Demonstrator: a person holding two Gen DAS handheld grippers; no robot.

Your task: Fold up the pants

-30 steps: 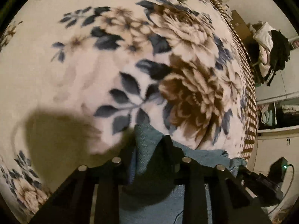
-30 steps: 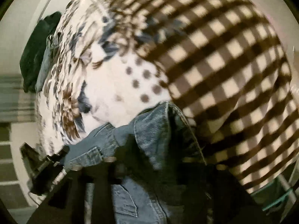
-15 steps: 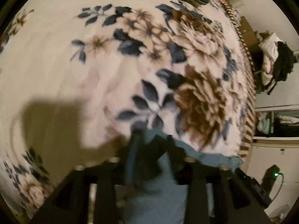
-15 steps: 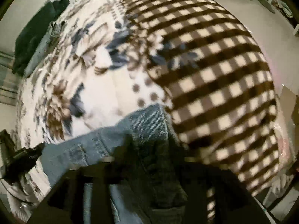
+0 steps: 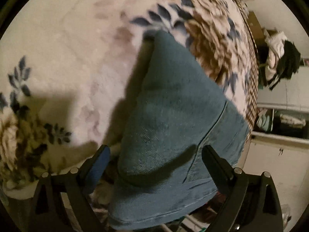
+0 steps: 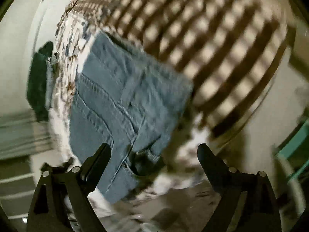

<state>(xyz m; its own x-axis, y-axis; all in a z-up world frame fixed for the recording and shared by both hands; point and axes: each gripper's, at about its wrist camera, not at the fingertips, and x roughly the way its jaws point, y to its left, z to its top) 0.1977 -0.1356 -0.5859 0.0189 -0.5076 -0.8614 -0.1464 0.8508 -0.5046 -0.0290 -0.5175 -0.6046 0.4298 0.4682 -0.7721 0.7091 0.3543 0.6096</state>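
A: Where are the pants (image 5: 173,119) at this moment?

B: They lie on the bed, on the floral blanket (image 5: 67,48). In the left wrist view the blue denim makes a folded, pointed shape with its tip toward the far flowers, and its near hem is at the bottom edge of the bed. In the right wrist view the same jeans (image 6: 123,100) show their seams and a pocket, and they lie beside the brown checkered blanket (image 6: 212,48).

A: And the left gripper (image 5: 155,154)?

B: Its jaws have just been opening and now stand wide apart. The denim is seen between the 2 fingers, but the pads do not press on it. The cloth is released.

A: The right gripper (image 6: 154,152)?

B: The same. Its jaws have just been opening, the 2 fingers are spread, and nothing is clamped. The waist corner of the jeans is seen between them, with no pad touching it. Both views are blurred.
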